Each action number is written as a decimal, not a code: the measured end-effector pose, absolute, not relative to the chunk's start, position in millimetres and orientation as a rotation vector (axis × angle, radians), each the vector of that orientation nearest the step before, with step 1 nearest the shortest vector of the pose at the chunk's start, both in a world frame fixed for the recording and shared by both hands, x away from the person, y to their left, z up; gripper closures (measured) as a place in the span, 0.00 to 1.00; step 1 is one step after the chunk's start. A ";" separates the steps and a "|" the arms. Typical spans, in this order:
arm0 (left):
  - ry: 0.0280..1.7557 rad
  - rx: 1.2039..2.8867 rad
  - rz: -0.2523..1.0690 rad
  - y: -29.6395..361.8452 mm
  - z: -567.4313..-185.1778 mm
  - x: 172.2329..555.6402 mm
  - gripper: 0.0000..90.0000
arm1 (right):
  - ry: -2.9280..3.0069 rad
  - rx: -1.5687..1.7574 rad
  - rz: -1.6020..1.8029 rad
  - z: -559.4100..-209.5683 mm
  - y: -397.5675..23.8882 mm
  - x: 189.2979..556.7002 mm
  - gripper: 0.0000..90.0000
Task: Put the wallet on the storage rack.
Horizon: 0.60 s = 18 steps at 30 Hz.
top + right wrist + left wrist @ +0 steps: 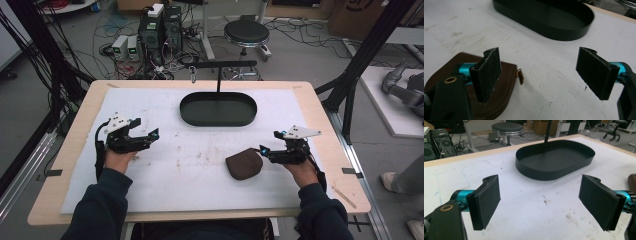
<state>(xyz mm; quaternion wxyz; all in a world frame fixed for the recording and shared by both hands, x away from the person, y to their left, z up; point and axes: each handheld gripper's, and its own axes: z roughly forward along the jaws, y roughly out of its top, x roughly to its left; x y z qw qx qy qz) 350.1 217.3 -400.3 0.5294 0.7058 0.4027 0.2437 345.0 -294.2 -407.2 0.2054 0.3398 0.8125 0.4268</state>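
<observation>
So far nothing is gripped: right gripper (268, 143) gapes wide beside the brown pouch (244, 164), left gripper (148, 128) equally open and empty, tray (218, 120) ahead

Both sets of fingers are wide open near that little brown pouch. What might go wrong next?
The right gripper sits beside the brown pouch, not around it, so closing the fingers might only nudge it across the white mat. The small zipper pull could slip from a pinch. The stand's post over the black tray might snag a carried pouch.
</observation>
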 end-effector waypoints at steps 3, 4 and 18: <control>0.972 1.689 0.579 218.2 -402.8 344.2 0.19 | 2.311 0.902 1.180 -408.6 -288.4 344.3 0.23; 0.973 1.685 0.581 218.4 -404.0 342.3 0.19 | 2.340 0.867 1.173 -409.8 -284.1 343.4 0.23; 0.991 1.711 0.559 220.7 -413.1 341.9 0.20 | 2.558 0.637 1.095 -428.3 -252.0 346.5 0.22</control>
